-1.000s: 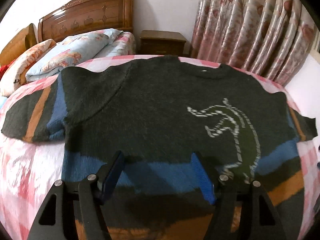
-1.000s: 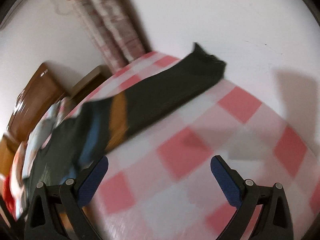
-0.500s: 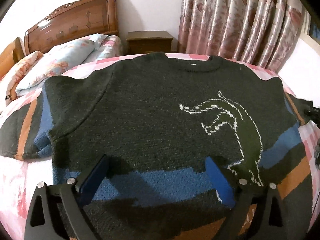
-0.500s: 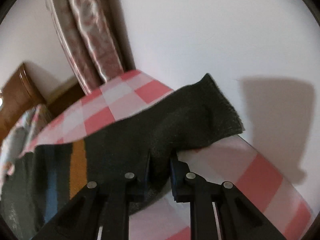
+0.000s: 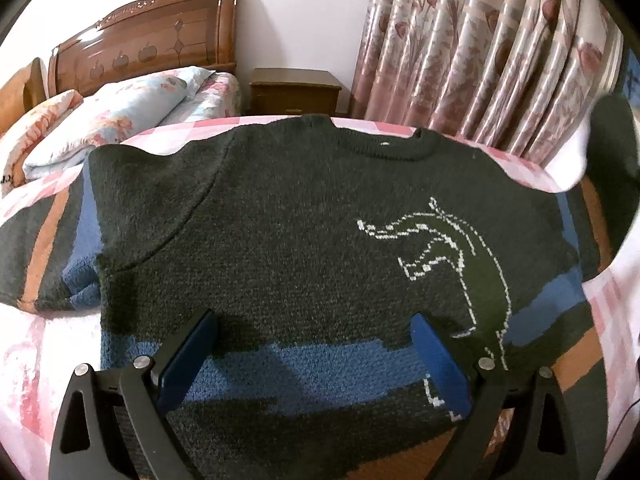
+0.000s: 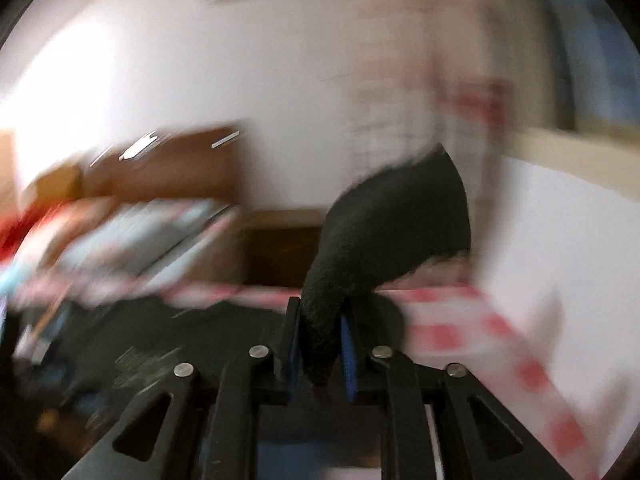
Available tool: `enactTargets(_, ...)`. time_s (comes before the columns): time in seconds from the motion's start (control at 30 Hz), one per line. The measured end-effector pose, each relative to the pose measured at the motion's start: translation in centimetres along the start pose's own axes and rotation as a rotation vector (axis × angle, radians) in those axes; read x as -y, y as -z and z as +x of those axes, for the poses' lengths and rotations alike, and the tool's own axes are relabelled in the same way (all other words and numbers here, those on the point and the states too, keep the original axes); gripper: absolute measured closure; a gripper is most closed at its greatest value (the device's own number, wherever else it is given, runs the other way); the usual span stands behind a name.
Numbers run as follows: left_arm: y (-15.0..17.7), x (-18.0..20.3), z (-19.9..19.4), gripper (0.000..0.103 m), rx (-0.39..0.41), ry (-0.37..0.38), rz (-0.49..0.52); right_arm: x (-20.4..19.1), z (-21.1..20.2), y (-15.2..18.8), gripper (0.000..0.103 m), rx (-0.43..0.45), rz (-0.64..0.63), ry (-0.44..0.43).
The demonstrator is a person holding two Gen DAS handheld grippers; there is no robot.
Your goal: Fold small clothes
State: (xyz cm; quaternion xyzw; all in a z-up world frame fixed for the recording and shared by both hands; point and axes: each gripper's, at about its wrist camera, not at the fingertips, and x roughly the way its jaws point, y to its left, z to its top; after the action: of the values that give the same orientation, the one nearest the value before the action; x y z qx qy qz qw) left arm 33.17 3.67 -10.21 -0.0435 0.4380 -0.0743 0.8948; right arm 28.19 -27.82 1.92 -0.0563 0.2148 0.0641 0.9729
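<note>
right tongs (image 6: 320,344) clamp the dark sweater sleeve (image 6: 384,232), raised above the bed (image 6: 460,320)

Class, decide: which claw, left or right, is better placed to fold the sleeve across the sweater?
Right. The right claw is already shut on the sleeve, lifted off the bed. The left claw hangs open over the sweater hem.

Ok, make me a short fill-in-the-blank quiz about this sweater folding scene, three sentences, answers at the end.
1. The right gripper is shut on the sweater's dark ____.
2. The left gripper hangs over the sweater with its jaws ____.
3. The outline animal knitted into the sweater is ____ in colour.

Missing words: sleeve; open; white
</note>
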Motion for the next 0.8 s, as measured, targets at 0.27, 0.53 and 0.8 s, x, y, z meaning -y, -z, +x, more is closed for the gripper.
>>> enactTargets(0.27, 0.2, -1.8, -1.0, 0.005, 0.043, 0.12, -0.094, -6.5, 2.8, 3.3, 0.0, -0.169, -0.084, -0.175)
enactTargets(0.53, -1.1, -2.3, -1.2, 0.035, -0.001, 0.324, -0.218, -3.8, 1.0, 8.9, 0.0, -0.29, -0.005, -0.118)
enactTargets(0.8, -5.8, 4.7, 3.5, 0.035, -0.067, 0.144, -0.06, -3.5, 0.9, 9.2, 0.0, -0.272, 0.022, -0.105)
